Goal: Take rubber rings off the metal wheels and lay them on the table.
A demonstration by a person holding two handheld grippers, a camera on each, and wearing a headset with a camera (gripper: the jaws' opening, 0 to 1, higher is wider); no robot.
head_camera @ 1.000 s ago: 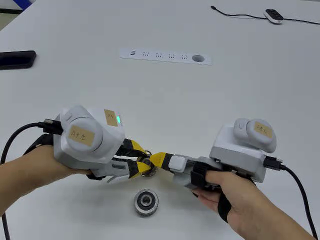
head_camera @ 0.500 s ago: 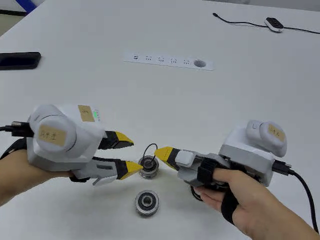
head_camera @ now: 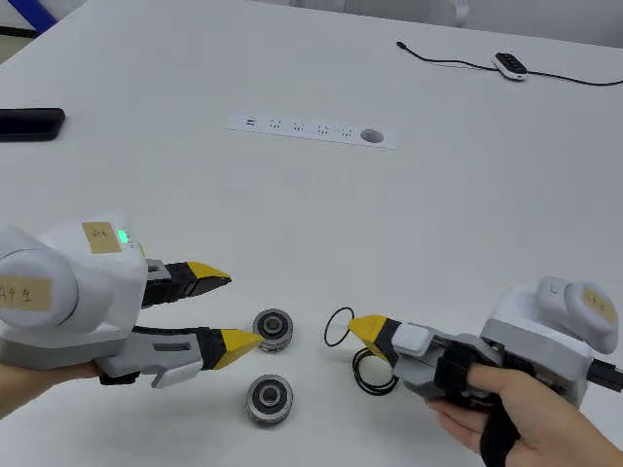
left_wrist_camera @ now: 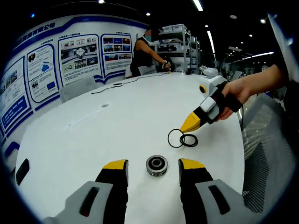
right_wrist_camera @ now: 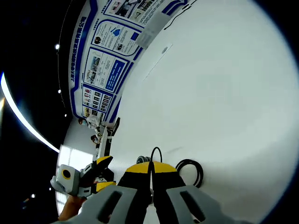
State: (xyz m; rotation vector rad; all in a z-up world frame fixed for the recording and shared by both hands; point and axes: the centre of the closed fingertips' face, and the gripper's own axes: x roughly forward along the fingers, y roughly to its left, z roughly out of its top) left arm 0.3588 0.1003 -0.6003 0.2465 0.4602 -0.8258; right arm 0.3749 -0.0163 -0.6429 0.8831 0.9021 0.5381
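- While the thin rubber ring (head_camera: 327,329) hangs pinched in the closed jaws of the right gripper (head_camera: 362,327), just right of the far wheel (head_camera: 273,329) and not yet flat on the table (head_camera: 438,214), I'd guess it could cling to the yellow tips on release and get carried off instead of laid down.
- Let go from where it hangs, it may land across the loose rings (head_camera: 356,373) lying just right of it and a little nearer. It could tangle with them or spring back toward the wheel.
- The far wheel sits free on the table between the wide-open jaws of the left gripper (head_camera: 232,307), which grip nothing. A nudge from either tip could send it rolling.
- The near wheel (head_camera: 269,399) lies just this side of the far one and looks to wear a dark band. A careless sweep of the left gripper could knock it away.
- The power strip (head_camera: 311,129) lies well off on the far side, out of harm's way.
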